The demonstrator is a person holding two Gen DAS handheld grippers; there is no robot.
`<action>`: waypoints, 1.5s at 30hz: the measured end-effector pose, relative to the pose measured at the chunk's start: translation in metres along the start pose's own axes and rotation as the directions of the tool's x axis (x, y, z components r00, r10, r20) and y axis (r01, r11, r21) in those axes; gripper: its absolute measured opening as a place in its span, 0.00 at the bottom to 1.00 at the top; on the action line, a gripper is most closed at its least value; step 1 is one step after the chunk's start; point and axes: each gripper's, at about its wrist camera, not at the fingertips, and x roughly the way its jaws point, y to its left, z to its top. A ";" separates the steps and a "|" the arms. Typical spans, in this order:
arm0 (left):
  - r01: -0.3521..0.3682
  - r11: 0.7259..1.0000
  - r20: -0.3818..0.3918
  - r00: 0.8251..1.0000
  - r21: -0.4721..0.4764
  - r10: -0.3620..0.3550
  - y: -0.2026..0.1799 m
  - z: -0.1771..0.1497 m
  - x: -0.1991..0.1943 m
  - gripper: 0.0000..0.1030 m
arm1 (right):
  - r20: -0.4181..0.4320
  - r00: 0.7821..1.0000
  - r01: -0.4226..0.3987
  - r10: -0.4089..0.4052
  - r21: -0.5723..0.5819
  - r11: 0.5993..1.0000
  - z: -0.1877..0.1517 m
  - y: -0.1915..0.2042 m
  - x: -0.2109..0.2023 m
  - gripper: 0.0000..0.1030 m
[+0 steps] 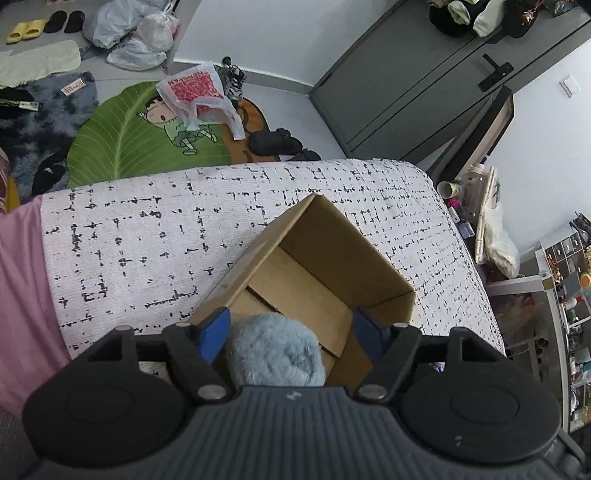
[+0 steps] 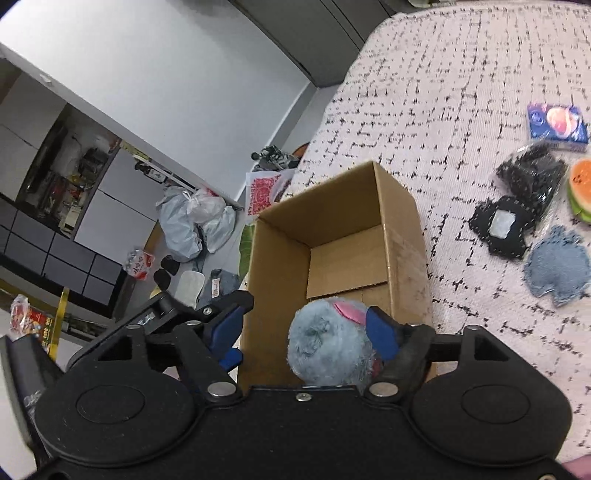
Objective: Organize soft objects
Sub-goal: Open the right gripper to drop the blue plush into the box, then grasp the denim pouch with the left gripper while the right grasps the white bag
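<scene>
An open cardboard box (image 1: 384,266) (image 2: 402,221) stands on the bed's white black-flecked cover (image 1: 147,229). A fluffy blue plush toy (image 1: 275,350) (image 2: 328,345) with a pink ear lies in the box's near end. My left gripper (image 1: 290,328) is open above the box, its blue pads either side of the plush without touching it. My right gripper (image 2: 308,328) is open too, with the plush close to its right pad (image 2: 382,332). The left gripper's body also shows in the right wrist view (image 2: 221,321). To the right lie a denim patch toy (image 2: 557,271), a black felt toy (image 2: 504,230), a black bundle (image 2: 532,177) and a watermelon-slice plush (image 2: 581,190).
A blue packet (image 2: 557,127) lies on the cover at far right. Past the bed's edge the floor holds a green leaf rug (image 1: 125,140), plastic bags (image 1: 140,33), slippers (image 1: 26,31) and shoes (image 1: 273,142). A grey cabinet (image 1: 424,85) stands behind. A cluttered shelf (image 1: 569,295) is at right.
</scene>
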 end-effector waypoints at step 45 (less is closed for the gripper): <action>-0.079 0.913 0.010 0.997 0.401 0.081 -0.150 -0.089 0.023 0.81 | 0.272 0.932 0.249 -0.239 -0.001 0.969 0.041 -0.147 -0.142 1.00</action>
